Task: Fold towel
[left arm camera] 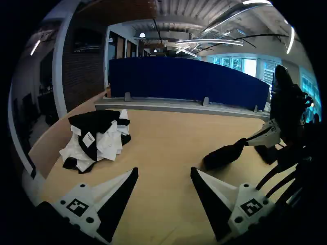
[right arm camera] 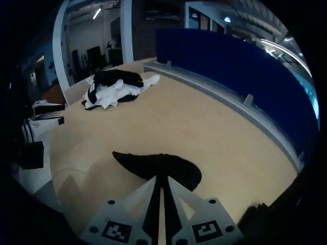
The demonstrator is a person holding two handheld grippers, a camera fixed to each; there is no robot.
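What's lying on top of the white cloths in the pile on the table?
A black cloth drapes over the white cloths. Whatever lies beneath the pile is covered.

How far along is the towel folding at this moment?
Done: nothing looks folded yet. The pile of black and white towels lies crumpled on the table. In hand: the right gripper is shut on one black towel, which lies bunched and apart from the pile. The left gripper is open and holds nothing. Left: spreading and folding this towel, then the pile.

On the table [right arm camera: 196, 122], towel [right arm camera: 163, 165] before pile [right arm camera: 114, 90]
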